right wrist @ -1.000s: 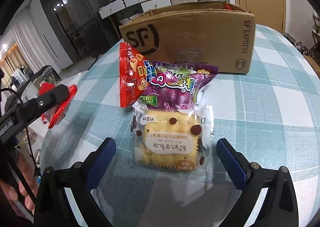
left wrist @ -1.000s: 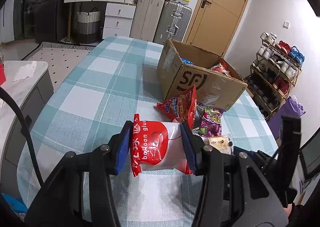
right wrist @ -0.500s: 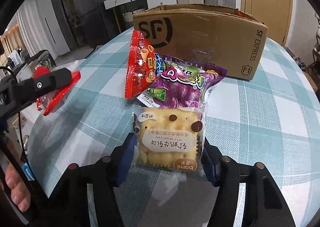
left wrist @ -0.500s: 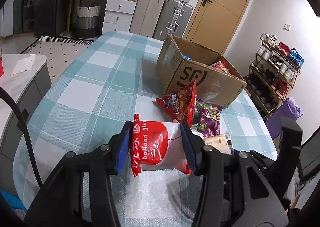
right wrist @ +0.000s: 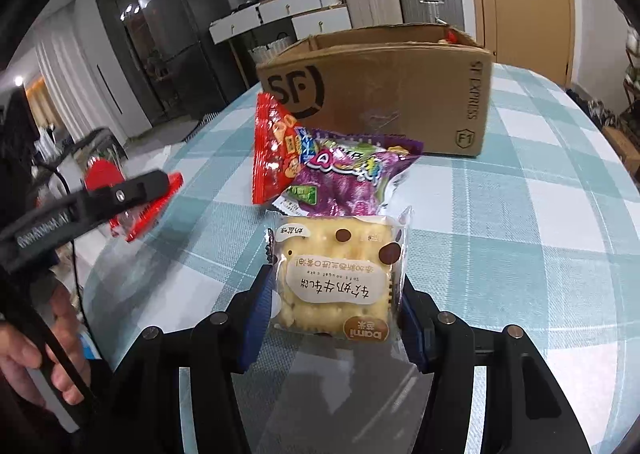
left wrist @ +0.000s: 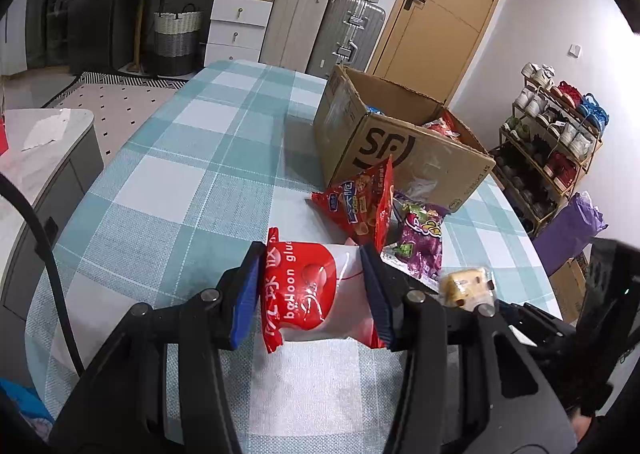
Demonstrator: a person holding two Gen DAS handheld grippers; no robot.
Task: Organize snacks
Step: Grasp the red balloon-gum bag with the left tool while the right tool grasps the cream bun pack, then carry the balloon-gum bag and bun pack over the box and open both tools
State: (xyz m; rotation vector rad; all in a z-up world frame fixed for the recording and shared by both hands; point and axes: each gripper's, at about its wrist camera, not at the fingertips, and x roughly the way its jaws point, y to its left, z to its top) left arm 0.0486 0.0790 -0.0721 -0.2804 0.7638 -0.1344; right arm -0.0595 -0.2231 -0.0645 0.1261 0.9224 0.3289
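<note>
Lettering on the cracker pack (right wrist: 334, 278) reads only from the right wrist; the left wrist catches just its end. Right claw (right wrist: 334, 310) is closing, pads on both sides of that pack, lifted off the worktop (right wrist: 540, 222). Left claw (left wrist: 310, 290) clamps a red-and-white pack (left wrist: 312, 286). Ahead of both lie two packs, one red (right wrist: 276, 150), one purple (right wrist: 348, 178), the red one partly masking the open box (left wrist: 400, 150) behind, where more snacks show.
</note>
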